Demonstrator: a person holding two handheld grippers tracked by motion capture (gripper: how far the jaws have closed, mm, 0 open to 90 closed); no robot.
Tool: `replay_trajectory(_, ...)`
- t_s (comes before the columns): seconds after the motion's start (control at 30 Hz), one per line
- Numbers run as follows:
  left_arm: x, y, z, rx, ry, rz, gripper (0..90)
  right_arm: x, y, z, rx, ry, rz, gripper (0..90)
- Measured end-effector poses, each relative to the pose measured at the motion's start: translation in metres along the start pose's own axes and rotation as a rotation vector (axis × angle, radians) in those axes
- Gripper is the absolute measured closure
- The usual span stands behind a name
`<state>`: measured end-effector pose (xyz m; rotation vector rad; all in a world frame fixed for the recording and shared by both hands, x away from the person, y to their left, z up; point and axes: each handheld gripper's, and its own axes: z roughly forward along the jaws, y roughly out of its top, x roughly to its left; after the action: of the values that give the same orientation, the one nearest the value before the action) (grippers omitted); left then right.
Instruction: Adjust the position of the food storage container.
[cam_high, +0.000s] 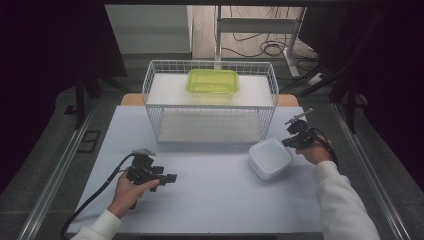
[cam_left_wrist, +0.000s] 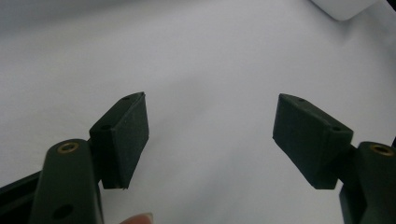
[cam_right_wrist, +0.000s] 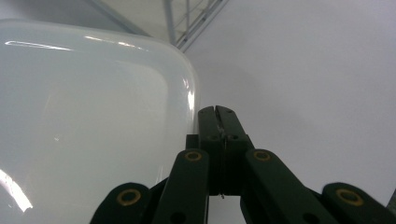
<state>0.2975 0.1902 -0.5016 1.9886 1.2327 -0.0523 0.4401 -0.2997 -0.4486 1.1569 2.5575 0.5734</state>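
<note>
box (cam_high: 270, 158) before basket (cam_high: 210, 102)

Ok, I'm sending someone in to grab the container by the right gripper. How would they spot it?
Start at the wire basket mid-table. In front of its right corner sits the white container, beside the right gripper. It is opaque white, unlike the green container on the basket.

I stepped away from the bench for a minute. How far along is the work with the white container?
Looks done: a green container sits on the wire rack. In hand: the right gripper, jaws shut with nothing between them, is beside the white container on the table. Left: gripping and moving it; the left gripper waits open.
</note>
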Motion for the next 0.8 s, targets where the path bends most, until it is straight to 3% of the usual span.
replay_trajectory(0.2,0.001,0.001,-0.005,-0.011,-0.001,0.002,26.2,0.019,-0.002,-0.003,0.011,-0.004,0.000,89.4)
replay_trajectory(0.5,0.000,0.001,-0.006,-0.015,-0.013,-0.002,26.3,0.055,-0.009,-0.007,0.004,0.012,0.046,89.4)
replay_trajectory(0.6,0.000,0.001,-0.007,-0.015,-0.009,-0.003,26.2,0.066,-0.012,-0.009,-0.003,-0.009,0.047,89.4)
replay_trajectory(0.8,-0.002,0.000,-0.009,-0.016,0.003,-0.003,26.2,0.078,-0.019,-0.013,-0.008,0.003,0.044,89.4)
